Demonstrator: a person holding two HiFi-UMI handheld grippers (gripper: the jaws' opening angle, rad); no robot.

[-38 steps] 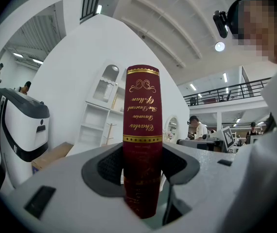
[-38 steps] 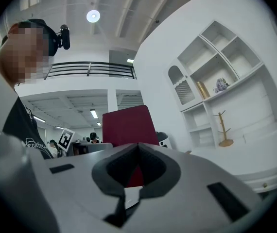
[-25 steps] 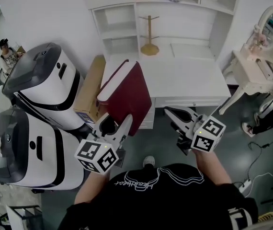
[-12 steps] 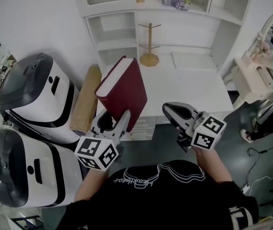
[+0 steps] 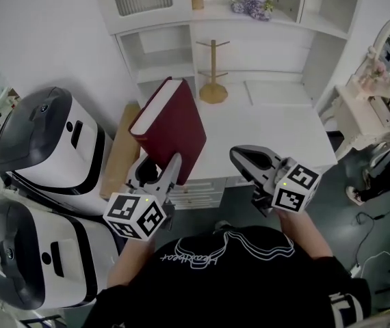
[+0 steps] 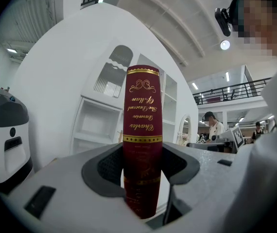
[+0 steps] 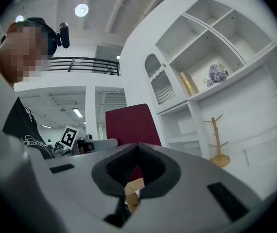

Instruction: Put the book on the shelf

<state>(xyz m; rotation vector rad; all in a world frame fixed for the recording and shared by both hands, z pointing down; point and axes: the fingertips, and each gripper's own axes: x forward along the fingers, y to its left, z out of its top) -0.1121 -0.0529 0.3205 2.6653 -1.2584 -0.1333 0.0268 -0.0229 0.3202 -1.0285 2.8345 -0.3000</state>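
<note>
A thick dark red book (image 5: 171, 125) with gold lettering on its spine (image 6: 142, 106) is held upright over the left front edge of the white desk (image 5: 270, 125). My left gripper (image 5: 157, 173) is shut on its lower end, with the pads pressed on both covers (image 6: 142, 152). The white shelf unit (image 5: 157, 53) stands just behind the book, and its compartments look bare. My right gripper (image 5: 244, 157) hovers at the desk's front edge, right of the book. Its jaw tips meet (image 7: 138, 147) with nothing between them.
Two white and grey machines (image 5: 51, 142) (image 5: 24, 251) stand on the left. A long cardboard box (image 5: 118, 152) leans between them and the desk. A wooden peg stand (image 5: 213, 74) is on the desk's back. Purple flowers (image 5: 253, 4) sit higher up. A white dressing table (image 5: 369, 108) stands at the right.
The left gripper has carried the book forward and up toward the shelf unit, and the desk has come closer. The right gripper has kept its place beside it.
</note>
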